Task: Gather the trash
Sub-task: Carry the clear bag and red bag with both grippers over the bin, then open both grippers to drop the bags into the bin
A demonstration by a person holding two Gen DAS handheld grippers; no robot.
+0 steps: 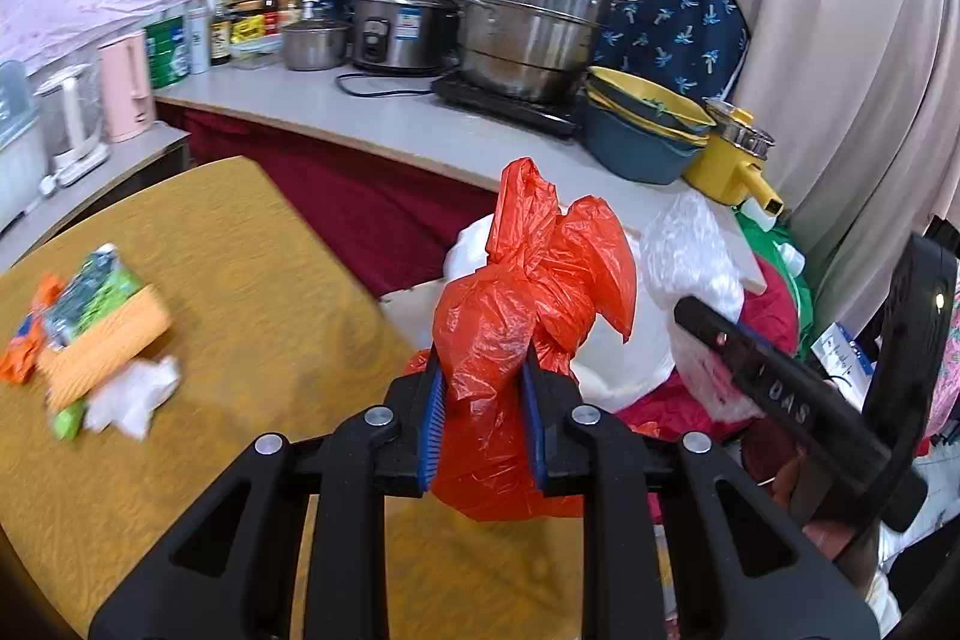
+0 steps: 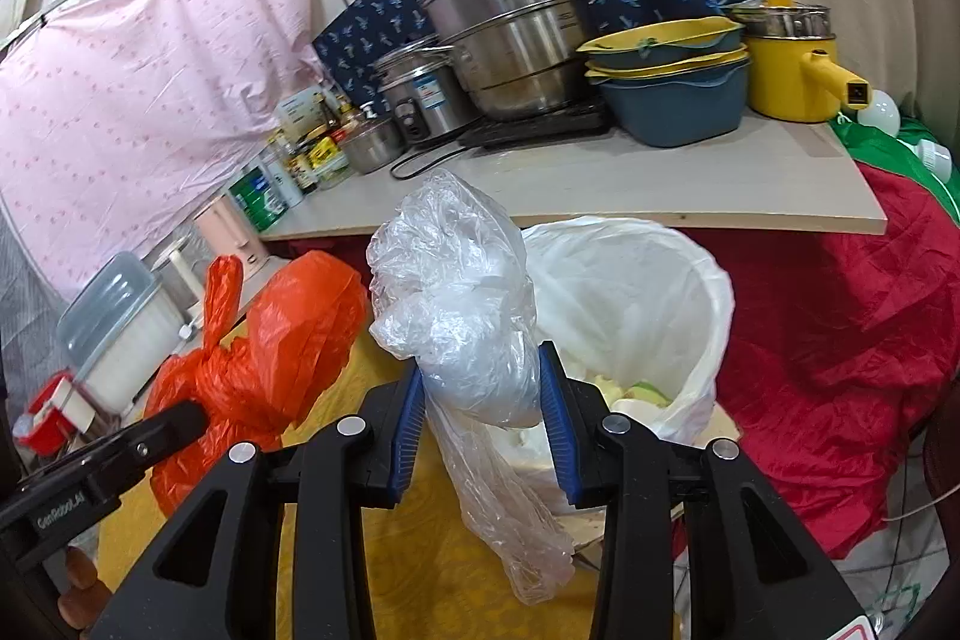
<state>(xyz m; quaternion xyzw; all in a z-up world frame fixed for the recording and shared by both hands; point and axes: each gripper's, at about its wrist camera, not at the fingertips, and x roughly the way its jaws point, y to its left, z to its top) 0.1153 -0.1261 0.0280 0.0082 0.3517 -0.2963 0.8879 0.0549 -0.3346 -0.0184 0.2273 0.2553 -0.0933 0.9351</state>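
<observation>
Left wrist view, left hand-held gripper (image 1: 483,400) clamping orange bag (image 1: 510,340), right hand-held gripper (image 2: 483,400) clamping clear bag (image 2: 462,316)

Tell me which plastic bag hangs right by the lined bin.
The clear plastic bag, held by the right gripper; the orange bag hangs farther left.

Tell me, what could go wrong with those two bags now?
The clear bag hangs loose below the right gripper beside the lined bin, so its tail may catch the rim. The orange bag held by the left gripper could slip. Wrappers remain on the yellow table.
</observation>
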